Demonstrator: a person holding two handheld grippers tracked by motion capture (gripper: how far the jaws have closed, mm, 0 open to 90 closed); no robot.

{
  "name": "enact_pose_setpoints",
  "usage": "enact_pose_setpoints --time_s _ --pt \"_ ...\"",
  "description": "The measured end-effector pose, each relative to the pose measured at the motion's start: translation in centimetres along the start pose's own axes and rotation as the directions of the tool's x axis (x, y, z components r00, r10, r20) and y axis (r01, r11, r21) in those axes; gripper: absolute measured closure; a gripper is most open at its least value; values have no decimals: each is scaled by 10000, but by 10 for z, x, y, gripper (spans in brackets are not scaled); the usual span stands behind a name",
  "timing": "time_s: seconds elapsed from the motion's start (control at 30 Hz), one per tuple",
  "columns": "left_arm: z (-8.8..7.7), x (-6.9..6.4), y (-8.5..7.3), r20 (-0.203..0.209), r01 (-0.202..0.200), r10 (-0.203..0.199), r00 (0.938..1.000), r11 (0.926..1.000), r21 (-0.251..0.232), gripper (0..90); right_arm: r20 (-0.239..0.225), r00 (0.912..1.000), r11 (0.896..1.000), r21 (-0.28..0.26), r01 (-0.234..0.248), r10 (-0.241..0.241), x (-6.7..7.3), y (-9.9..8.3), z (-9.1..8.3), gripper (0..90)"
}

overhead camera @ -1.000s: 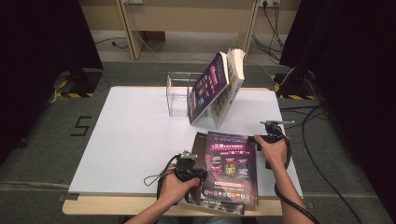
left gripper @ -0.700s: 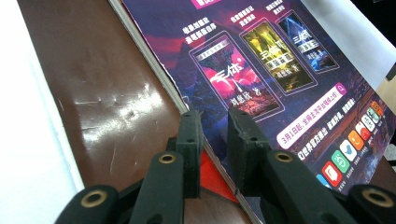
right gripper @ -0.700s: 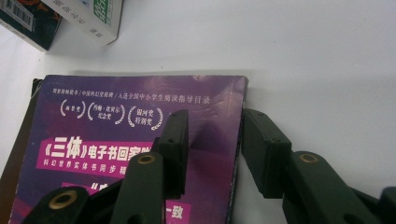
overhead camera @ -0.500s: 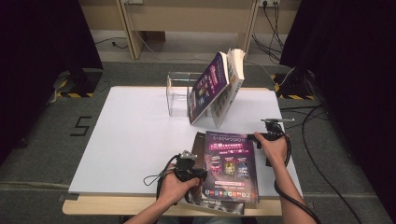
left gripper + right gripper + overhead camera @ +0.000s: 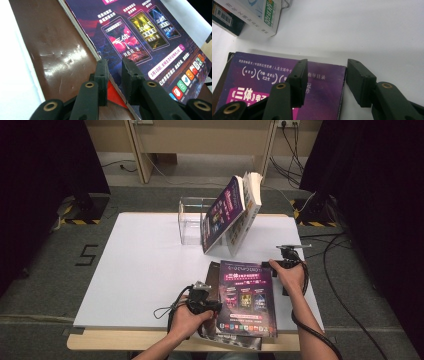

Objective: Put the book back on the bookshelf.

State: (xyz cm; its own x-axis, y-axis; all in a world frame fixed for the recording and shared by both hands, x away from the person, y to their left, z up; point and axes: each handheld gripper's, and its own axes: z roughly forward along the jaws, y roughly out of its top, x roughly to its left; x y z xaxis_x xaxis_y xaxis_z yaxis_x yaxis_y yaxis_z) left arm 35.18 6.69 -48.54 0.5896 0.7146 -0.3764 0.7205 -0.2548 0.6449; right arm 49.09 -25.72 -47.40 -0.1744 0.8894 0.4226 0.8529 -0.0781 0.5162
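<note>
While the white worktop (image 5: 135,270) carries everything here, the purple magazine (image 5: 247,297) serves best as the landmark: it lies flat at the near edge of the worktop, on top of a dark brown book (image 5: 60,57) whose cover shows along the magazine's left side. Beyond the magazine's far edge, two more books (image 5: 232,215) stand tilted, leaning on a clear plastic holder (image 5: 192,220) that stands just to their left. The person's forearms come in from the near edge on either side of the magazine.

At the magazine's left edge, near its lower corner, the left tool (image 5: 115,72) sits with its two black jaws close together; the edge of the magazine's cover runs into the narrow gap between them, with the brown book under the left jaw. Whether the pads press on the cover I cannot tell.

At the magazine's far right corner, the right tool (image 5: 325,80) has its jaws well apart and has just been opening. One jaw stands over the purple cover and the other just off the magazine's right edge, over bare worktop, so the corner lies between them unclamped.
</note>
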Motion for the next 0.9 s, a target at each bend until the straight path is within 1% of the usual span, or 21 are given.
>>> enact_pose_setpoints --time_s 0.1,0.13,0.2,0.23,0.27,0.3,0.37,0.4,0.43,0.47,0.5,0.53,0.67,0.8,0.9 --pt "0 0 0 -12 -26 26 10000 10000 7 748 109 9999 9999 -138 -65 66 -2 -3 0 608" --pt "0 0 0 -12 -29 29 10000 10000 14 748 145 9997 9997 -154 -184 186 -1 -3 -1 617" --pt "0 0 0 -16 -37 37 10000 10000 22 748 392 9992 9999 -142 -38 44 2 -3 0 633" --pt "0 0 0 -18 -37 37 10000 10000 15 748 487 9988 9999 -84 -61 65 3 -2 0 645" --pt "0 0 0 -18 -36 36 10000 10000 19 748 493 9981 9993 10 -366 365 4 -2 -1 657" --pt "0 0 0 -16 -28 28 10000 10000 15 748 462 9987 9998 -31 -211 212 1 -1 -1 667" --pt "0 0 0 -13 -34 34 10000 10000 22 748 321 9983 9988 25 -494 493 0 -1 -2 686" --pt "0 0 0 -10 -34 34 10000 10000 30 748 283 9984 9988 15 -490 490 -2 -1 -2 692" --pt "0 0 0 -7 -35 35 10000 10000 40 748 262 9979 9982 60 -597 596 -1 -2 -3 694" --pt "0 0 1 -4 -37 37 10000 10000 50 748 259 9986 9989 55 -466 465 -2 -2 -4 696" --pt "0 0 1 -7 -39 39 10000 10000 52 748 234 9986 9988 87 -477 475 -2 -3 -5 696" --pt "0 0 1 -9 -40 40 10000 10000 45 748 129 9982 9981 151 -589 587 -3 -4 -6 696" --pt "0 0 1 -16 -42 42 10000 10000 52 748 -203 9972 9969 344 -711 718 -7 -7 -8 687" --pt "0 0 1 -12 -51 52 10000 10000 60 748 -268 9958 9953 428 -865 876 -7 -8 -9 671" --pt "0 0 1 -13 -59 59 10000 10000 53 747 -136 9962 9949 547 -853 861 -3 -8 -9 663"
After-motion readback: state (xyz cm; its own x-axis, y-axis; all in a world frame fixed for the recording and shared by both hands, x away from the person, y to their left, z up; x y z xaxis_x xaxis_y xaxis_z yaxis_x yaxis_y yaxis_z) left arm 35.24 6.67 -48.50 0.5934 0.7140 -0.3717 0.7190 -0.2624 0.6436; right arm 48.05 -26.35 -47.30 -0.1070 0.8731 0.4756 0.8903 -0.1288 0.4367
